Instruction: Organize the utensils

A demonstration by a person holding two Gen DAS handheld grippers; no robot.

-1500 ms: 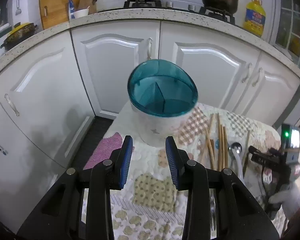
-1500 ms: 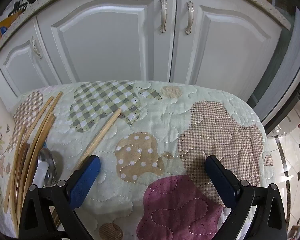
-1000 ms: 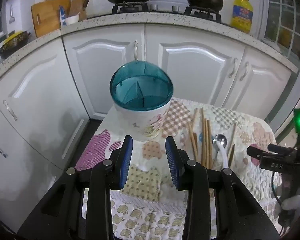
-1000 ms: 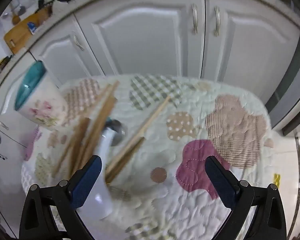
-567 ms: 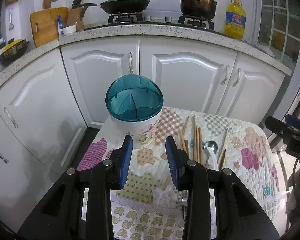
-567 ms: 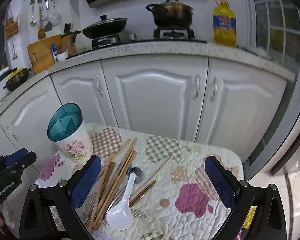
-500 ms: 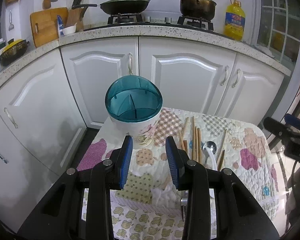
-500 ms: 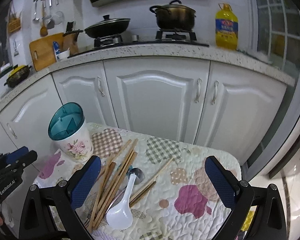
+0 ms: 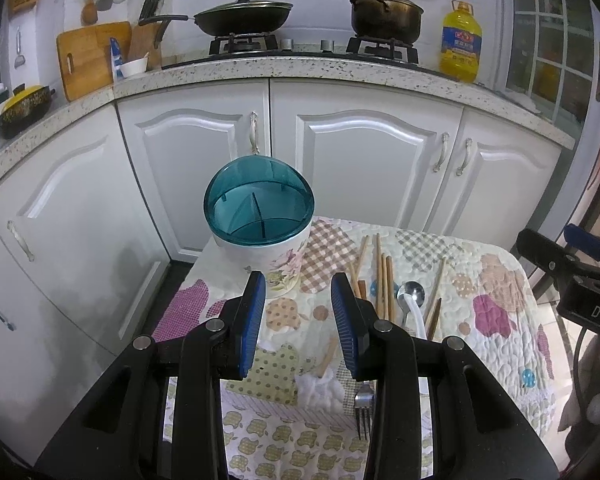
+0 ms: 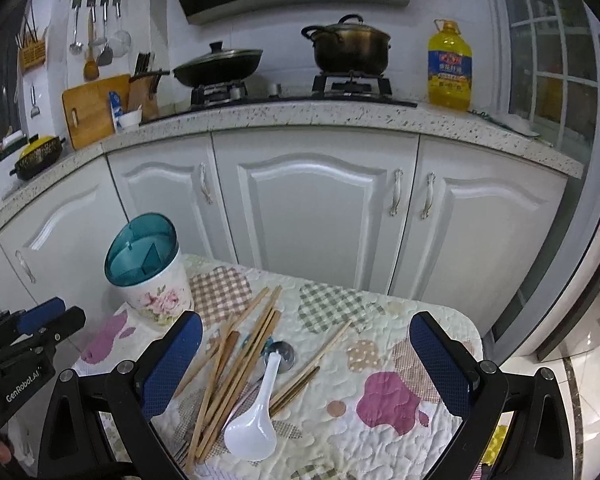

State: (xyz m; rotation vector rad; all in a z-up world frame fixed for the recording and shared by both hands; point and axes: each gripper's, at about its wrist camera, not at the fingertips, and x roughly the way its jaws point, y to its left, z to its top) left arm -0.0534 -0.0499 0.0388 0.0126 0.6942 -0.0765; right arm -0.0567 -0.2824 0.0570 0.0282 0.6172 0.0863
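Both claws empty: left claw (image 9: pixel 298 312) part open, right claw (image 10: pixel 306 364) wide, hovering. Chopsticks (image 10: pixel 236 364), spoon (image 10: pixel 256 412) lie loose mid-tabletop (image 10: pixel 440 332); holder (image 10: pixel 150 272) at 10 o'clock, likely their destination.

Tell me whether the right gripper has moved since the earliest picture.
Yes. The right gripper has pulled up and back: the cabinet doors shrank, and the stove now shows.

Left gripper (image 9: pixel 298 320) parted, empty; right gripper (image 10: pixel 306 368) wide, empty.
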